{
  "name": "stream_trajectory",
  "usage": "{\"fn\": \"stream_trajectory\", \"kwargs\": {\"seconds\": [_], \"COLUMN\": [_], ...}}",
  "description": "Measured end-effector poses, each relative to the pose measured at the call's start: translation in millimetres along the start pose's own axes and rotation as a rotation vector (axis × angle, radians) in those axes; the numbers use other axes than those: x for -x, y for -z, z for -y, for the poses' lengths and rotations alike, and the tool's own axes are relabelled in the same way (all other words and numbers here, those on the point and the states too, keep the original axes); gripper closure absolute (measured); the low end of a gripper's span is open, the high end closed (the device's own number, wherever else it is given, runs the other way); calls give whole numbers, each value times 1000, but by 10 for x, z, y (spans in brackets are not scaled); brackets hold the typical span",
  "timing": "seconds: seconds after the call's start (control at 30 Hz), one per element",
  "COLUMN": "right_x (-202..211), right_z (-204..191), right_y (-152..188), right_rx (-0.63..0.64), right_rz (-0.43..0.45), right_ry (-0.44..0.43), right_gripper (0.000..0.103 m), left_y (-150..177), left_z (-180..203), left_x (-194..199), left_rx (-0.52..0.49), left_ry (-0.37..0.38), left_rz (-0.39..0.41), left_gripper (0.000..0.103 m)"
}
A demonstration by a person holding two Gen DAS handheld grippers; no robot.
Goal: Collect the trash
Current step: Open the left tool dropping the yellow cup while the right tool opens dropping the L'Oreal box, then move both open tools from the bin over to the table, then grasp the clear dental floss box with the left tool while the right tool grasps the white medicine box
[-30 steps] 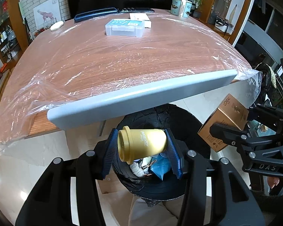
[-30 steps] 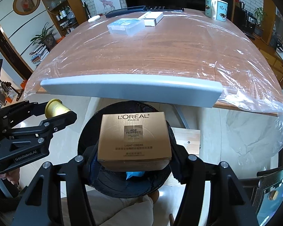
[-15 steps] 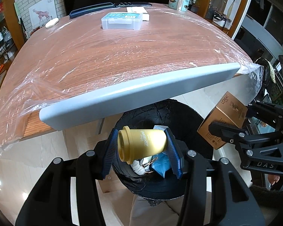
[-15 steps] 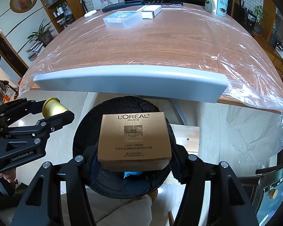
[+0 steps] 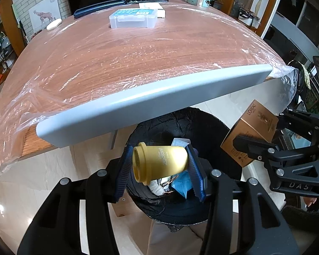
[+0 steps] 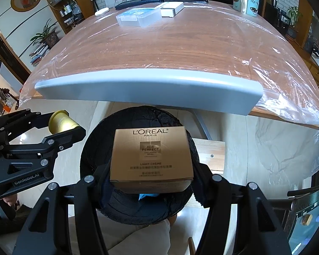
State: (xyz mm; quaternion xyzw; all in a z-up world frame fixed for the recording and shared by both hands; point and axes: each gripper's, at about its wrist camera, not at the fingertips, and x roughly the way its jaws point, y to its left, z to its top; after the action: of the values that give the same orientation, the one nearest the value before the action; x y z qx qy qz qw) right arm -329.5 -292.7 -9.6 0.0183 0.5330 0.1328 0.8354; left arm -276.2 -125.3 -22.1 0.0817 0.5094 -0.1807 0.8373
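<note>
Trash held over the black-lined bin (image 5: 212,127): my left hand-held gripper (image 5: 160,165) still clamps the yellow cup (image 5: 159,162), my right hand-held gripper (image 6: 151,170) the gold carton (image 6: 151,155); nothing has dropped, so release remains.

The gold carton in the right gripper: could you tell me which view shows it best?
The right wrist view: the gold carton faces the camera, label readable, clamped over the black bin. The left wrist view shows it only edge-on at the right, in the right gripper.
</note>
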Motion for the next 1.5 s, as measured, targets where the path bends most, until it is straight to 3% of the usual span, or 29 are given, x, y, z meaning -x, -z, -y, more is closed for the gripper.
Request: {"fn": "stream_trajectory", "kwargs": {"seconds": [0.17, 0.2, 0.3, 0.47, 0.63, 0.77, 0.9, 1.1, 1.3, 1.5], "right_x": [-37, -45, -26, 109, 443, 690, 775, 621, 67, -439], "right_z": [44, 60, 99, 153, 178, 216, 266, 191, 139, 206], "right_y": [9, 13, 23, 10, -143, -463, -970, -1811, -2551, -2869], "right_rx": [-23, -34, -59, -81, -79, -81, -82, -87, -98, -143], "right_rz": [-12, -17, -10, 18, 112, 203, 261, 273, 182, 75], "right_ry": [4, 2, -9, -5, 2, 15, 40, 69, 81, 93], "right_gripper": [43, 35, 26, 24, 24, 14, 7, 5, 5, 8], "left_y": [16, 18, 23, 22, -28, -185, -410, -836, -1211, -1474], "left_z": [-29, -45, -71, -42, 5, 12, 8, -108, -237, -330], "left_x": [-53, -65, -53, 18, 242, 481, 592, 497, 235, -8], "left_rx": [13, 19, 30, 8, -26, -65, -122, -190, -222, -221], "left_ry": [-10, -12, -13, -32, -36, -26, -53, -84, -97, -95], "left_rz": [-22, -28, -23, -5, 70, 171, 241, 290, 276, 243], "left_gripper": [51, 49, 35, 31, 27, 11, 7, 7, 7, 7]}}
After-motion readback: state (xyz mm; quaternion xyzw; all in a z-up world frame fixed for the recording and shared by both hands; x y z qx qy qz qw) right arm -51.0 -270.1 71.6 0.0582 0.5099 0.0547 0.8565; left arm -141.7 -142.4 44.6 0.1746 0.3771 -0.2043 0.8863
